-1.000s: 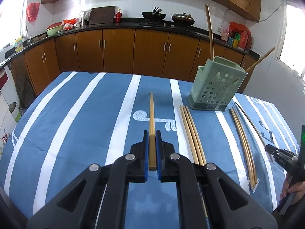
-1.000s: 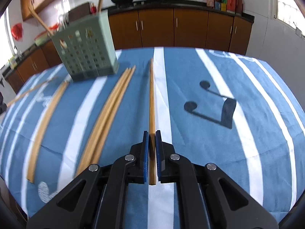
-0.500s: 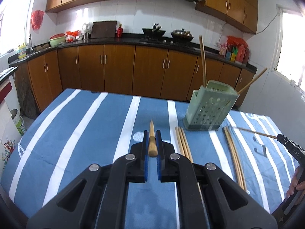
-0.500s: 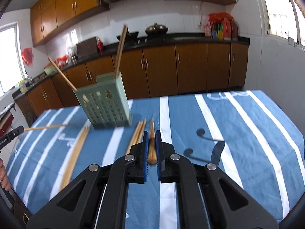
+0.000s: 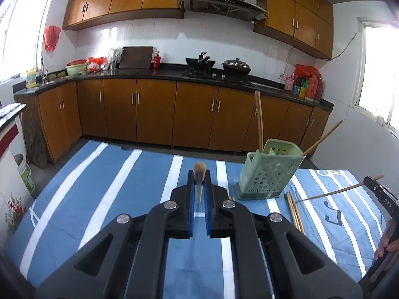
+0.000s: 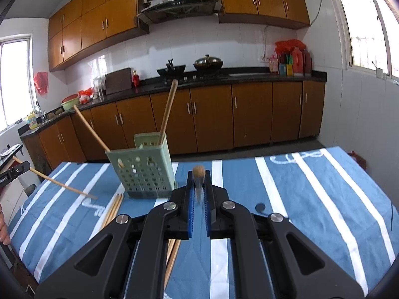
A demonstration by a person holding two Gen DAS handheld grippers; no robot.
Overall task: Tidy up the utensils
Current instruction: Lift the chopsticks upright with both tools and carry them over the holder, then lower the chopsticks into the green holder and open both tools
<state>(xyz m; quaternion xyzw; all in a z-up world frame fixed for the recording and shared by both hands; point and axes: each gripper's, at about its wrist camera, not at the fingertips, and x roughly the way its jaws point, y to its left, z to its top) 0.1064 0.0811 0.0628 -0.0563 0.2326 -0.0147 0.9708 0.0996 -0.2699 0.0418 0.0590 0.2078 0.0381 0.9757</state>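
My left gripper (image 5: 199, 183) is shut on a wooden chopstick (image 5: 199, 169), held above the blue striped tablecloth and seen end-on. My right gripper (image 6: 198, 184) is shut on another chopstick (image 6: 198, 171) in the same way. A pale green perforated holder (image 5: 268, 174) (image 6: 142, 172) stands on the table between them, with two chopsticks (image 6: 168, 109) leaning in it. In the left wrist view the right gripper (image 5: 376, 189) shows at the right edge, its chopstick (image 5: 329, 194) slanting down towards the table. In the right wrist view the left gripper's chopstick (image 6: 59, 185) slants in from the left.
Loose chopsticks (image 5: 293, 209) (image 6: 113, 210) lie on the cloth beside the holder, and more lie under my right gripper (image 6: 172, 251). A person's hand (image 5: 389, 239) grips the right tool. Brown kitchen cabinets and a dark counter stand beyond the table's far edge (image 5: 199, 153).
Both grippers have risen off the table, each lifting its chopstick clear of the cloth. Both views have tilted upwards, so more of the kitchen shows.
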